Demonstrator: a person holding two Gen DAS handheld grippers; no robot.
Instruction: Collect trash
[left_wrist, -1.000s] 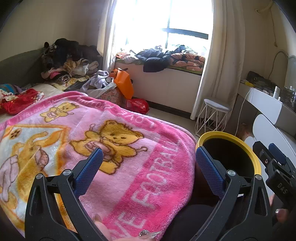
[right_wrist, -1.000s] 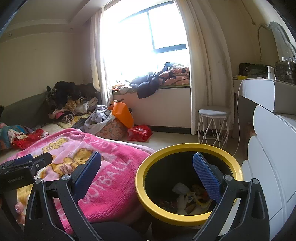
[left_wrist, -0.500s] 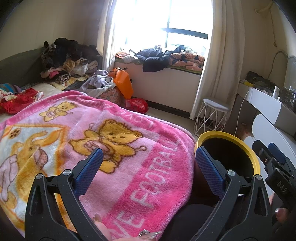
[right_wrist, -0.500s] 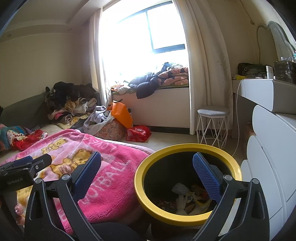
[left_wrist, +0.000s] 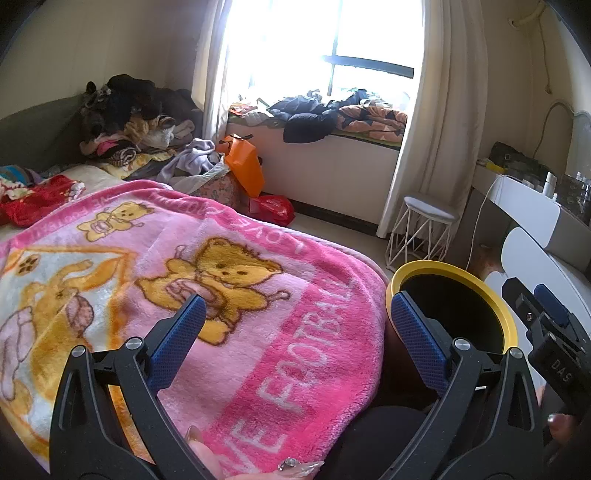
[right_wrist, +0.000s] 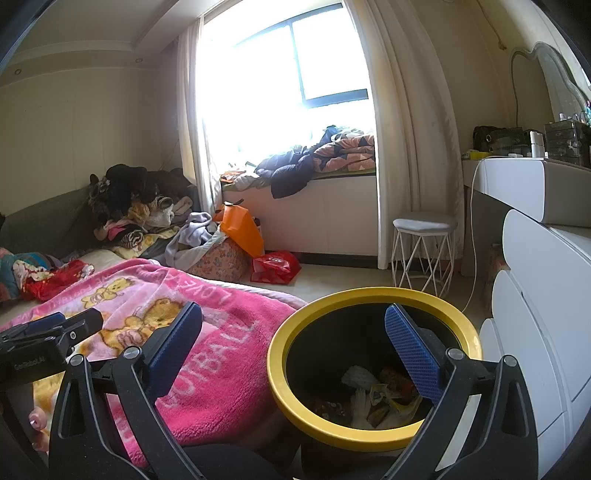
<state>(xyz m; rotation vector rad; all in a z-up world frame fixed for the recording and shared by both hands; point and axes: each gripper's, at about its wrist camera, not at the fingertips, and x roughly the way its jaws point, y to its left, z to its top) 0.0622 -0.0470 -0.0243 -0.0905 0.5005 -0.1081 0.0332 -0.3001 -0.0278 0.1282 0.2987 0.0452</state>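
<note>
A black trash bin with a yellow rim (right_wrist: 306, 417) stands beside the bed; it also shows at the right of the left wrist view (left_wrist: 508, 321). Crumpled wrappers and tissue (right_wrist: 373, 397) lie in its bottom. My right gripper (right_wrist: 293, 332) is open and empty, hovering over the bin's left rim. My left gripper (left_wrist: 295, 321) is open and empty above the pink bear blanket (left_wrist: 229, 295), left of the bin. The left gripper's body (right_wrist: 48, 341) shows at the left of the right wrist view, the right gripper's body (left_wrist: 546, 325) at the right of the left wrist view.
A white wire stool (right_wrist: 423, 254) stands by the curtain. White drawers and a dresser (right_wrist: 546, 295) rise right of the bin. An orange bag (right_wrist: 242, 229), a red bag (right_wrist: 275, 266) and piled clothes (right_wrist: 140, 206) lie beyond the bed. Clothes cover the window seat (right_wrist: 317, 158).
Both views have shifted very slightly; the bin sits a little lower and further left in the frames. Both grippers stay open and empty.
</note>
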